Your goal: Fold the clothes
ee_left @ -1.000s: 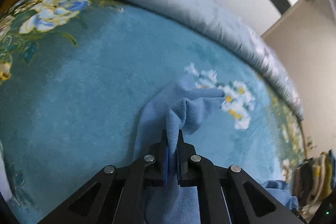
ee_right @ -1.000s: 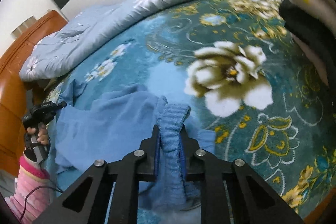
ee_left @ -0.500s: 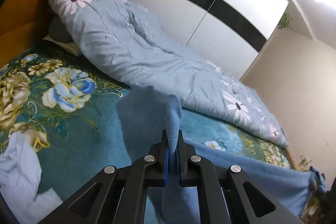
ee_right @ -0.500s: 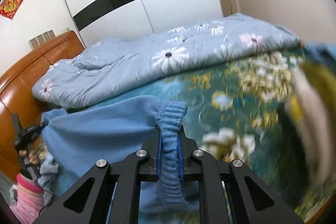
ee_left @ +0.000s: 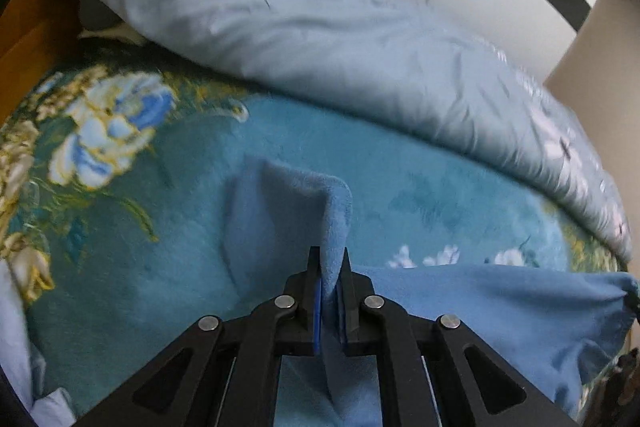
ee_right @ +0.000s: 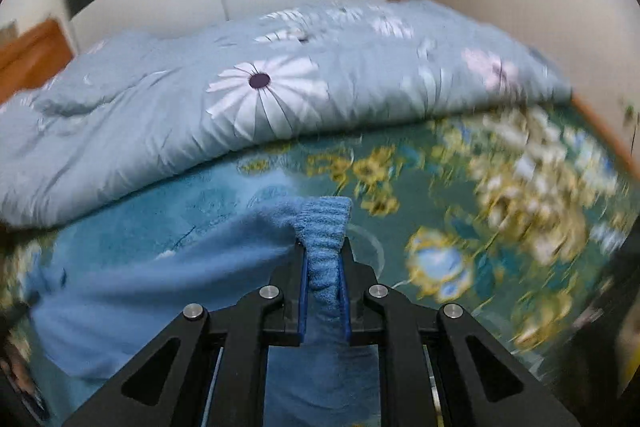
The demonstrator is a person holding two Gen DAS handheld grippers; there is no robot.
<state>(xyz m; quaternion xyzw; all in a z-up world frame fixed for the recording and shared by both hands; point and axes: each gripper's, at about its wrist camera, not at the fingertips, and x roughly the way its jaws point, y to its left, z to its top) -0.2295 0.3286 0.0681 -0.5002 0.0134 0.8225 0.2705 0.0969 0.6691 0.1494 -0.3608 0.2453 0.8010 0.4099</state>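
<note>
Your left tool (ee_left: pixel 330 269) is clamped on a fold of the blue fleece garment (ee_left: pixel 500 311), which stretches toward the lower right of the left wrist view above the teal floral blanket (ee_left: pixel 120 247). Your right tool (ee_right: pixel 323 259) is clamped on the garment's ribbed cuff (ee_right: pixel 325 223); the fabric spreads to the lower left there. The pale blue duvet (ee_right: pixel 160 107) fills the upper frame in both views.
</note>
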